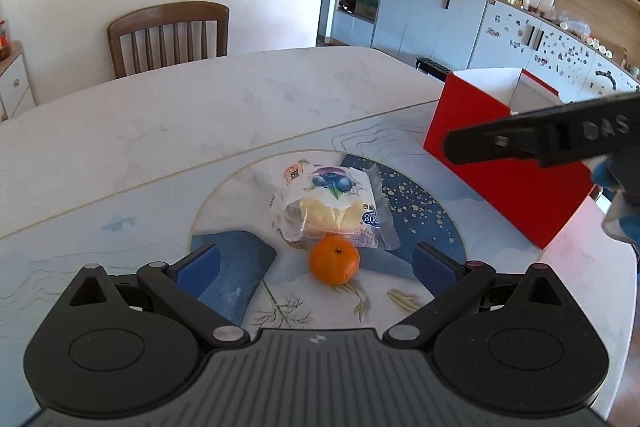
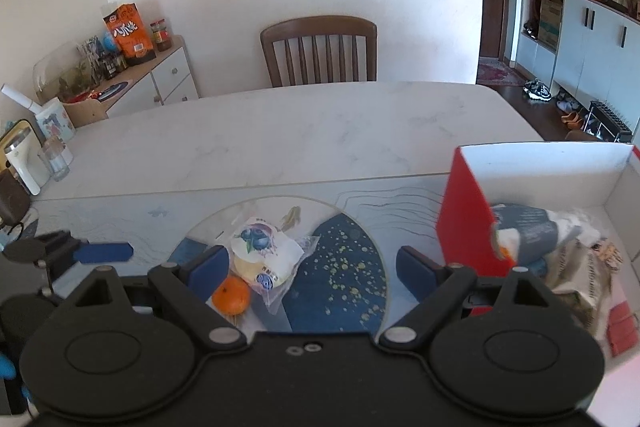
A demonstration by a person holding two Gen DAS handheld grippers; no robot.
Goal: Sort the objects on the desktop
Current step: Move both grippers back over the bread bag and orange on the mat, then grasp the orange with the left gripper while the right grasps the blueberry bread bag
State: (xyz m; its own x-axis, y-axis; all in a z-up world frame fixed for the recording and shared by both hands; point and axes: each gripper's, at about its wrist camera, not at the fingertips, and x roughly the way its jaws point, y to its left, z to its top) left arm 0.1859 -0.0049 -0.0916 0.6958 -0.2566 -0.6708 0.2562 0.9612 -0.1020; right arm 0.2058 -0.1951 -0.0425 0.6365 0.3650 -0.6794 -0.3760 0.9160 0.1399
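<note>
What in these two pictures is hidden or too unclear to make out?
- Red box contents: in the left wrist view its near wall and the right gripper block the inside.
- Packets in the box: right wrist view, blurred, print unreadable, partly behind the gripper's frame.
- Mandarin: right wrist view, partly behind a blue finger.
- Cake packet label: small text illegible.
- Left gripper: right wrist view, only one finger shows.

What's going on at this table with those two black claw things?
A person is tidying the table with a handheld gripper in each hand. The left gripper is open and aimed at an orange beside a wrapped pastry. The right gripper is open and empty. A red box already holds some packets.
</note>
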